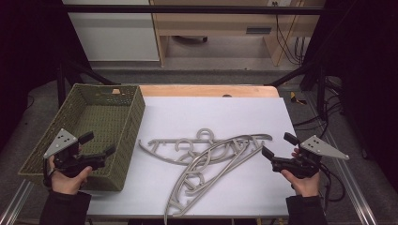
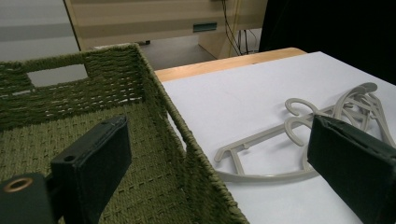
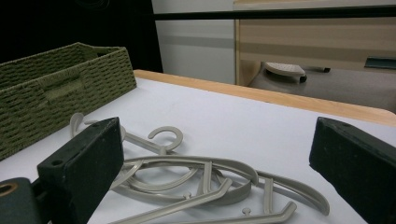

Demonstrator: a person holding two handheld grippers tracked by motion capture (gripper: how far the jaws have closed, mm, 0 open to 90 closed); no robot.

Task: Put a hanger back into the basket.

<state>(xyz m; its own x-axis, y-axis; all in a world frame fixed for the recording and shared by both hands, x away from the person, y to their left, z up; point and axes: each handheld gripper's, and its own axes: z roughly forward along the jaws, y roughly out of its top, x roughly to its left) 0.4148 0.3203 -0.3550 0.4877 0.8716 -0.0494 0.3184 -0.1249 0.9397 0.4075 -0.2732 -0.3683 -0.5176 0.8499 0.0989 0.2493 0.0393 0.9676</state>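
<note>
**Tangled hangers wait between two wide grippers**

The left hand-held gripper (image 1: 100, 144) hovers wide and empty over the green woven basket (image 1: 133, 117); the right hand-held gripper (image 1: 276, 145) is wide too, beside the grey plastic hangers (image 1: 206, 157) lying interlocked mid-surface (image 1: 244, 112). Lifting one may drag others, because hooks catch. There is free room behind the pile

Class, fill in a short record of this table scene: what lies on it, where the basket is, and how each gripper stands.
Surface: white sheet over a wooden table
Items: pile of grey hangers, tangled, mid-sheet
Container: green woven basket, left side, nothing seen in it
Left gripper: over the basket, jaws open, holding nothing
Right gripper: right of the hangers, jaws open, holding nothing
</note>
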